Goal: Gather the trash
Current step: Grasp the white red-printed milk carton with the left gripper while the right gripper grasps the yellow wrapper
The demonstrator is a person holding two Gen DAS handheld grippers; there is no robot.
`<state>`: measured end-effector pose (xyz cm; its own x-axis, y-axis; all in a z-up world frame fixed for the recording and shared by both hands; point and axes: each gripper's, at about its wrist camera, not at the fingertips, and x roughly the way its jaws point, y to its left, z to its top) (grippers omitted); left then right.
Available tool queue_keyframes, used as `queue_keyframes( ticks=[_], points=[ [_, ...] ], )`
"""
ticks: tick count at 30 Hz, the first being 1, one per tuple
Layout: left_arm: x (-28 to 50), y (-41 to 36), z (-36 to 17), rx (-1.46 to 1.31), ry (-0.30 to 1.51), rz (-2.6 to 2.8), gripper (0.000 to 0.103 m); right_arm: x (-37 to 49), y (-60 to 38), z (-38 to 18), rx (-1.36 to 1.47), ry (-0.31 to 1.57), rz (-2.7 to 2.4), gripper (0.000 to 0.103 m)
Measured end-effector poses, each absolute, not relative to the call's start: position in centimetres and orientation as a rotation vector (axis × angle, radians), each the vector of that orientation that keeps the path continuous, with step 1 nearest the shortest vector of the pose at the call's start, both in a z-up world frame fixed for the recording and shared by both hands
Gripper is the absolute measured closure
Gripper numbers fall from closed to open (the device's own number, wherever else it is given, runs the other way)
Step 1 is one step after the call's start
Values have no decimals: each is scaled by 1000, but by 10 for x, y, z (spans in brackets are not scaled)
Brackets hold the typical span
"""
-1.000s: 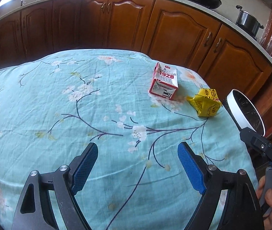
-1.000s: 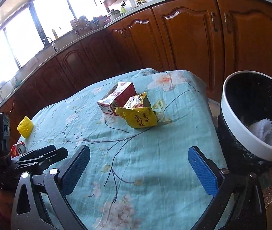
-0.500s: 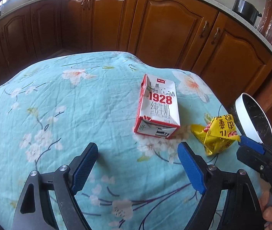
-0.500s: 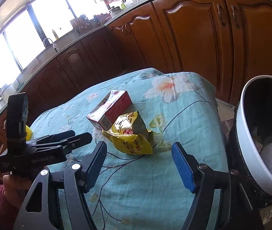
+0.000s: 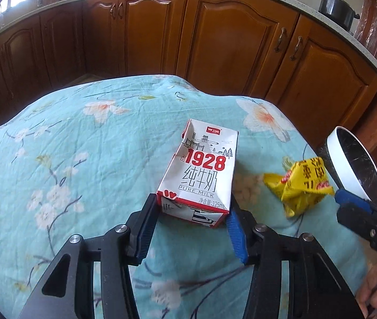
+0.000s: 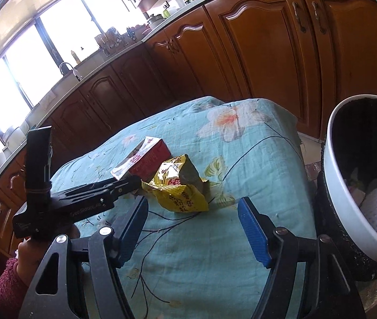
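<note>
Since the earlier frames, the left gripper [image 5: 192, 212] has advanced across the table [image 5: 87, 159] and narrowed, so that its blue pads now bracket the near end of the milk carton [image 5: 201, 175], touching it on both sides. The carton lies flat on the floral cloth, printed face up, toward the table's far right corner. The right gripper [image 6: 193, 214] has also moved forward and reduced its opening; its jaws remain moderately wide and hold nothing, and the crumpled yellow wrapper [image 6: 180, 188] lies just ahead of the gap between its fingers. The wrapper rests on the cloth just beside the carton, between it and the table's right edge. In the right wrist view, the left gripper [image 6: 135, 182] extends in from the left to the carton [image 6: 145, 156]. The white-rimmed trash bin [image 6: 333, 186] stands just off the table's right edge, with pale crumpled material inside.
</note>
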<state>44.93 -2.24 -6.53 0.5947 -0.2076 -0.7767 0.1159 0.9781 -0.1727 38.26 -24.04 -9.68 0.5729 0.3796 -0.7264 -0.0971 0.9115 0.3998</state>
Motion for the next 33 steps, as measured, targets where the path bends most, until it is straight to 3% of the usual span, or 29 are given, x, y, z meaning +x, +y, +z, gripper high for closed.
queue_keyframes(
  ticks=[7,8,12,16,18,19,21,23,25,26,27,30,33],
  points=[
    [382,2,-69,-175,935,-194,54,391,-223,-94,269,928,316,30],
    [377,1,-69,-156,940,-197,52,393,-220,-95,255,929,320,30],
    [373,0,-59,-100,928,-190,28,403,-209,-96,192,938,337,30],
    [379,-2,-55,-80,912,-182,27,410,-204,-100,152,953,340,32],
    [385,-7,-57,-54,915,-182,27,408,-205,-100,150,950,323,50],
    [387,-11,-60,-41,922,-187,27,408,-207,-100,157,954,320,70],
    [396,-16,-67,-20,938,-178,27,406,-211,-101,181,961,320,90],
    [400,-18,-69,-15,935,-170,29,400,-214,-99,198,959,316,97],
    [404,-18,-68,-27,923,-176,36,393,-217,-94,203,947,315,99],
    [405,-18,-68,-36,919,-185,51,389,-219,-92,209,942,314,100],
    [406,-17,-68,-39,922,-187,55,386,-221,-90,219,935,311,101],
    [406,-14,-68,-48,916,-186,56,379,-223,-86,239,923,314,101],
    [402,-9,-68,-77,908,-181,57,383,-220,-84,237,935,326,82]
  ],
)
